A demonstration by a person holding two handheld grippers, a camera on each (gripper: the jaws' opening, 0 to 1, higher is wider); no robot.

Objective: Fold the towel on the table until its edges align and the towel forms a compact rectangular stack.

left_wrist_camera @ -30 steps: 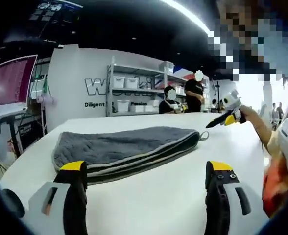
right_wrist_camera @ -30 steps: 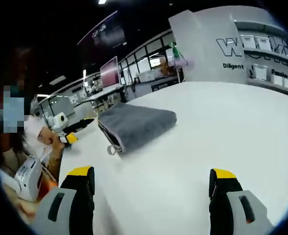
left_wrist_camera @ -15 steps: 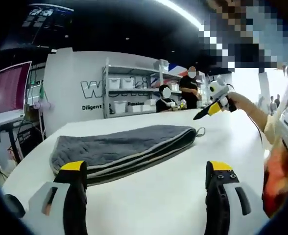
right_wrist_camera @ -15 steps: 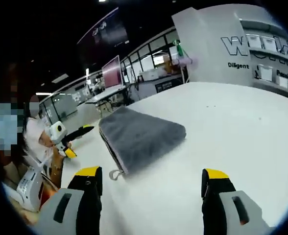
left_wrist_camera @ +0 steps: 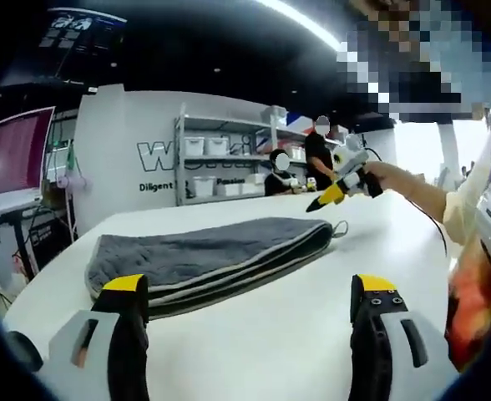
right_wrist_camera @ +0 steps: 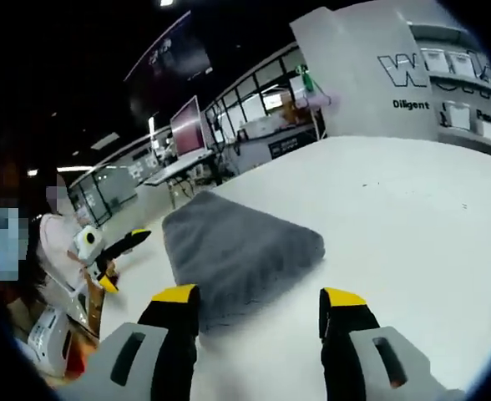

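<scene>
One grey towel lies folded on the white table, with pale edging showing in layers along its near side and a small loop at its right end in the left gripper view. In the right gripper view the same towel sits on the table just ahead of the jaws, its near corner reaching down between the two yellow tips.

There are two grippers. The left gripper has its jaws spread wide, nothing between them, hovering over bare table just short of the towel's long edge. It also appears at the left of the right gripper view, the left gripper in a hand well apart from the towel. The right gripper has its jaws parted to a middling gap, narrower than the left's; whether the tips touch the cloth cannot be told. In the left gripper view the right gripper hangs above the towel's loop end, held by a hand.

Behind the table stand one shelf rack with white bins, one red screen, and two people beside the rack.
</scene>
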